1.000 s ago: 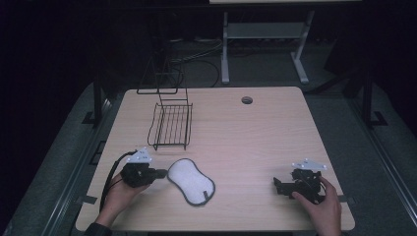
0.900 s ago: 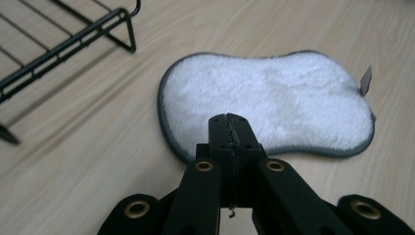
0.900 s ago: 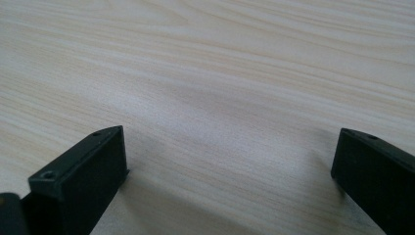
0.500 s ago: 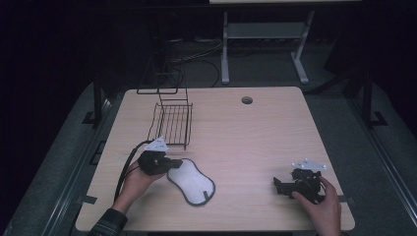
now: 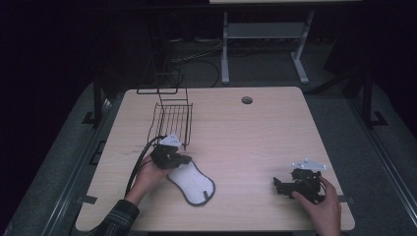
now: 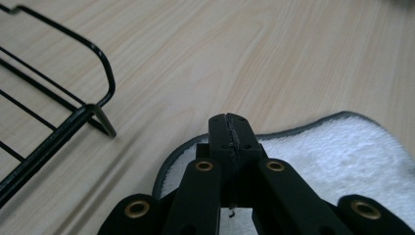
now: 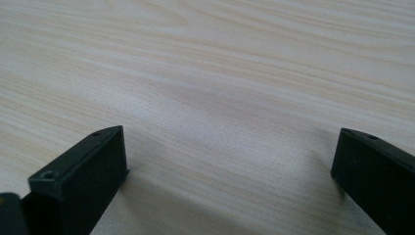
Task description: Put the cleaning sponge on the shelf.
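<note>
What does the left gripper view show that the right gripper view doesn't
The left gripper view has the left gripper, its jaws pressed shut with nothing seen between them, over the near edge of the white cloth pad with its grey trim, and a corner of the black wire rack beside it. The right gripper view has the right gripper with its jaws spread wide and nothing between them. Both share the light wooden table, whose grain runs under each gripper.
</note>
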`<control>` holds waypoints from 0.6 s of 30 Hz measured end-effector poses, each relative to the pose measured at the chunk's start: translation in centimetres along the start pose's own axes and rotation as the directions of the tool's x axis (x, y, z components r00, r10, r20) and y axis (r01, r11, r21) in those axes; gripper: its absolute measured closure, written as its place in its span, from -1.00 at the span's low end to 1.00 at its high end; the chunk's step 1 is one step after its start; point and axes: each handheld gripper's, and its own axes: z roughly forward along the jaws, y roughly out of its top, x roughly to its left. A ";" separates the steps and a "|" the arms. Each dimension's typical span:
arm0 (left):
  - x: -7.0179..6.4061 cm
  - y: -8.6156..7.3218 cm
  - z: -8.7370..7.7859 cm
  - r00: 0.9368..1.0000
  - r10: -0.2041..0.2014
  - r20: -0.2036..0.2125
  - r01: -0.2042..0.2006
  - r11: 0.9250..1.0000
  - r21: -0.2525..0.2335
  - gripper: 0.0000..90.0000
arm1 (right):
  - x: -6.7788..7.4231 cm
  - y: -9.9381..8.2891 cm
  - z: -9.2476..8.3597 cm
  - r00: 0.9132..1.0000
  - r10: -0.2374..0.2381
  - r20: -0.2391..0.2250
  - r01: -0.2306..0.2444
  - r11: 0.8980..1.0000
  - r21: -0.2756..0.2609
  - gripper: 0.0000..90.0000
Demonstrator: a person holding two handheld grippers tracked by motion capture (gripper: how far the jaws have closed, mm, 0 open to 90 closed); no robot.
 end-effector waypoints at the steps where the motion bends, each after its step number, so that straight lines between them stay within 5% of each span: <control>1: 0.0 0.0 0.0 1.000 0.000 0.000 0.000 1.000 0.000 1.00 | 0.0 0.0 0.0 1.000 0.000 0.000 0.000 1.000 0.000 -1.00; 18: 0.9 -1.3 -0.7 0.999 -0.022 -0.027 0.023 0.999 0.025 1.00 | 0.0 0.0 0.0 1.000 0.000 0.000 0.000 1.000 0.000 -1.00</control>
